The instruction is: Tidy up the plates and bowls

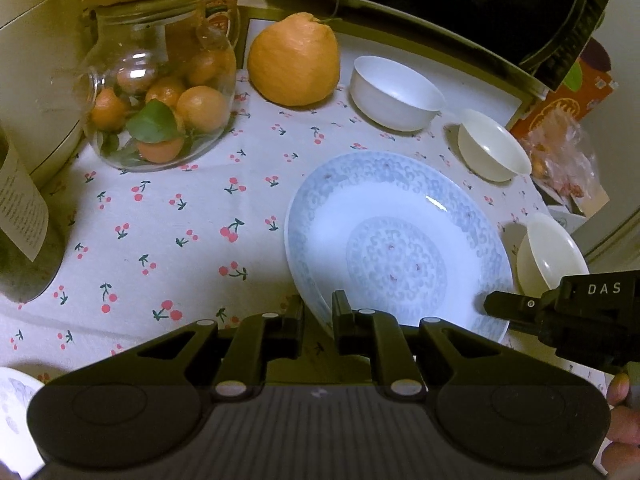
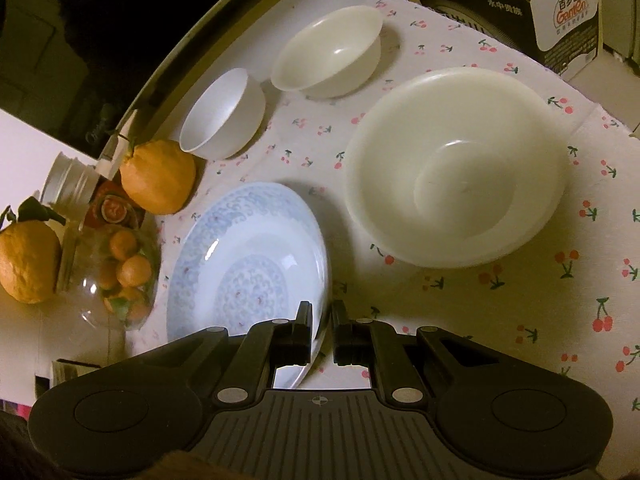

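Note:
A blue-patterned plate (image 1: 396, 240) (image 2: 248, 264) lies on the cherry-print cloth (image 1: 160, 240), gripped from two sides. My left gripper (image 1: 318, 316) is shut on its near-left rim. My right gripper (image 2: 322, 320) is shut on the opposite rim and shows in the left wrist view at the right (image 1: 494, 312). Behind the plate stand a small white bowl (image 1: 394, 92) (image 2: 224, 116) and a cream bowl (image 1: 492, 146) (image 2: 328, 52). A larger cream bowl (image 1: 552, 256) (image 2: 456, 196) sits right beside the plate. Part of another patterned plate (image 1: 12, 408) shows at the lower left.
A glass jar of small oranges (image 1: 160, 112) and a big orange (image 1: 294, 60) stand at the back left. A black appliance (image 1: 440, 0) runs along the back edge. A labelled bottle (image 1: 24, 220) is at the far left, a carton (image 2: 568, 12) at the far right.

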`<action>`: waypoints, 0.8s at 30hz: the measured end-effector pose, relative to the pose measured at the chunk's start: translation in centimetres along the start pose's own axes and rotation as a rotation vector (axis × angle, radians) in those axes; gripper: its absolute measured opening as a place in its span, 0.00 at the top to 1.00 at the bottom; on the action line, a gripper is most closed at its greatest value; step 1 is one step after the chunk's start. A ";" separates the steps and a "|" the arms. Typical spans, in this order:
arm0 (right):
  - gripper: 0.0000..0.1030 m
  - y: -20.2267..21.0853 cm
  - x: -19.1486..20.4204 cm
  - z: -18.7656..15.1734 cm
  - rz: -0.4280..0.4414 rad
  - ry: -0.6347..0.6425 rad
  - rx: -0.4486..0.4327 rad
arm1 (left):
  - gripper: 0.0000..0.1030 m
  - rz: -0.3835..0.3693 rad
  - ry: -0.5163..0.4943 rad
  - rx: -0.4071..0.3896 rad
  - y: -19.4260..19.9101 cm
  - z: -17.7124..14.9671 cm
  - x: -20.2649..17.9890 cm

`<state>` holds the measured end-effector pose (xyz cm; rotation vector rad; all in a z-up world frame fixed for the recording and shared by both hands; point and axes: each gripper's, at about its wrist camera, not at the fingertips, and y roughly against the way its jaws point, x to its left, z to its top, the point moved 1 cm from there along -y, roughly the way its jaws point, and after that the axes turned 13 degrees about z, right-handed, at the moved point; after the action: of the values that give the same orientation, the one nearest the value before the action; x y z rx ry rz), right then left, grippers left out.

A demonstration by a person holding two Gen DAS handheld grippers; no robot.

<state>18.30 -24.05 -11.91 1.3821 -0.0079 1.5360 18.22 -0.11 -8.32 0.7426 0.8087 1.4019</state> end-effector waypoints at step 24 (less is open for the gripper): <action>0.90 1.0 -0.4 -0.5 -0.017 0.043 0.042 | 0.83 -0.036 -0.079 0.028 0.8 -1.0 -0.9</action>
<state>17.17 -24.48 -11.77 1.3778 0.0627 1.5595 16.97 -1.00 -8.14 0.7968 0.7778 1.3225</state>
